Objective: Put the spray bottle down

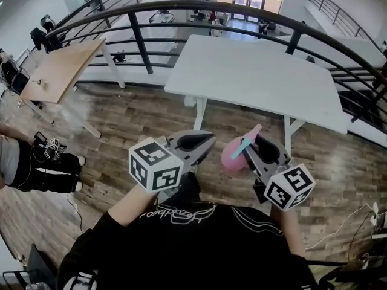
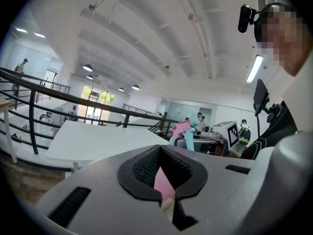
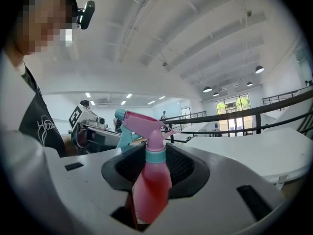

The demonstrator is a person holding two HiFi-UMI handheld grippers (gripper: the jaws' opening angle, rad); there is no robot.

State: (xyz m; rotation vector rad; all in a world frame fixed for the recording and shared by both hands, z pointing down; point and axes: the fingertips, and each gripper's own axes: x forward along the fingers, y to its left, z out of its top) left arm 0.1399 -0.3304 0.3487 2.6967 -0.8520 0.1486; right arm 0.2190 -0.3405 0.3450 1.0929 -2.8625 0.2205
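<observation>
A pink spray bottle with a teal collar and trigger stands upright between the jaws of my right gripper, which is shut on its body. In the head view the bottle is held in the air above the wooden floor, short of the white table. My left gripper is level with it on the left. Its jaws are together, and a thin pink piece, apparently a cloth, is pinched between them. From the left gripper view the bottle's head shows off to the right.
A black railing curves behind the white table. A wooden table stands at the far left. A seated person is on the floor at the left edge. Cables lie on the floor at the right.
</observation>
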